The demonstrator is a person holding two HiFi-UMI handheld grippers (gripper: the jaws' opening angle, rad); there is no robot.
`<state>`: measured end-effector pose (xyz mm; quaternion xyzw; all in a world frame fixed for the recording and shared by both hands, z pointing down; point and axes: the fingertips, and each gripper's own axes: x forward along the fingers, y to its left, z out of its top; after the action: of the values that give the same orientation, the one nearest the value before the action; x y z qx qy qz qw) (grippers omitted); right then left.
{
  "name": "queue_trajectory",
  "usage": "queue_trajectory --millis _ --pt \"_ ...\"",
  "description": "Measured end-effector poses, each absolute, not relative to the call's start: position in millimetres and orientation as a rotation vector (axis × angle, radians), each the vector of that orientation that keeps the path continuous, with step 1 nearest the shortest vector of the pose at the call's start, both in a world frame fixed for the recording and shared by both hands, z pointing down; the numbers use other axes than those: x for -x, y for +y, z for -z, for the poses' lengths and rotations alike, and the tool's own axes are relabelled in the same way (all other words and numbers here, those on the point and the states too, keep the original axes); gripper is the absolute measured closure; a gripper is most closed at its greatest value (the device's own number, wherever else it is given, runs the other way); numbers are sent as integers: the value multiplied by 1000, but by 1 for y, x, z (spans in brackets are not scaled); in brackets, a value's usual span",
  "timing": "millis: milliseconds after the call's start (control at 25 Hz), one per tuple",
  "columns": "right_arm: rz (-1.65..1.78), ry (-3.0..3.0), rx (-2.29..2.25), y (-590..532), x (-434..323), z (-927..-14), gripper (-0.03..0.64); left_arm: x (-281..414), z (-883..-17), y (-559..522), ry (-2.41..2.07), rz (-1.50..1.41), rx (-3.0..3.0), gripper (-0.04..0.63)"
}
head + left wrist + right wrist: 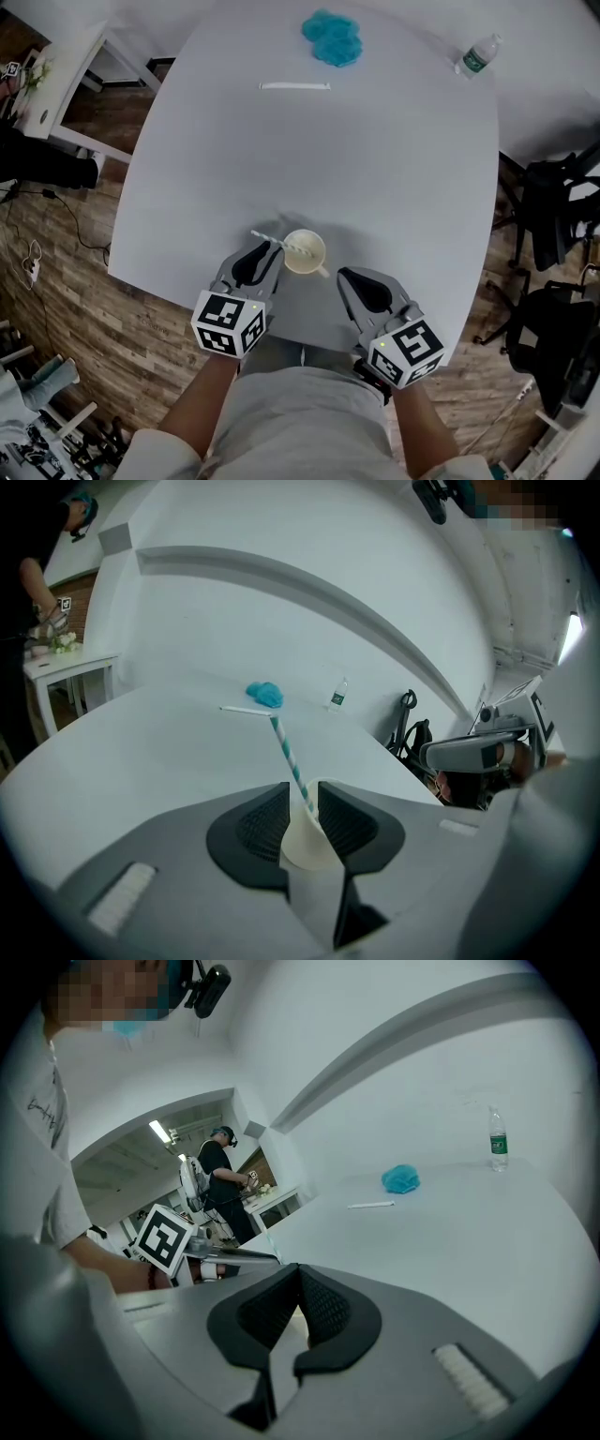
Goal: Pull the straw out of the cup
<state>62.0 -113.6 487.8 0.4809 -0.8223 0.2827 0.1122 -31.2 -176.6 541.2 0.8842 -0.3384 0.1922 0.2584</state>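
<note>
A small cream cup point(316, 246) stands near the table's front edge, with a teal-striped straw point(280, 242) leaning out of it to the left. My left gripper point(273, 249) sits at the cup's left side. In the left gripper view its jaws point(303, 794) stand apart; the cup point(305, 844) and the straw point(284, 747) show through the gap, and the pads do not press on them. My right gripper point(342, 275) is at the cup's right, at its handle. In the right gripper view its fingertips point(300, 1269) meet, with a cream piece of the cup point(299, 1322) between the pads.
Far across the white table point(394, 169) lie a white stick point(294, 85), a blue crumpled cloth point(332, 37) and a water bottle point(478, 54). Black chairs point(553, 216) stand off the right edge, a white side table point(56, 94) off the left. A person stands in the background of the right gripper view.
</note>
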Motion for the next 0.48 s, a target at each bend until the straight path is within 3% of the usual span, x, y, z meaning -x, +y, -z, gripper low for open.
queue_trajectory --millis 480 --pt "-858 -2398 -1396 -115 -62 -497 611 23 -553 -187 -898 -506 -2384 477"
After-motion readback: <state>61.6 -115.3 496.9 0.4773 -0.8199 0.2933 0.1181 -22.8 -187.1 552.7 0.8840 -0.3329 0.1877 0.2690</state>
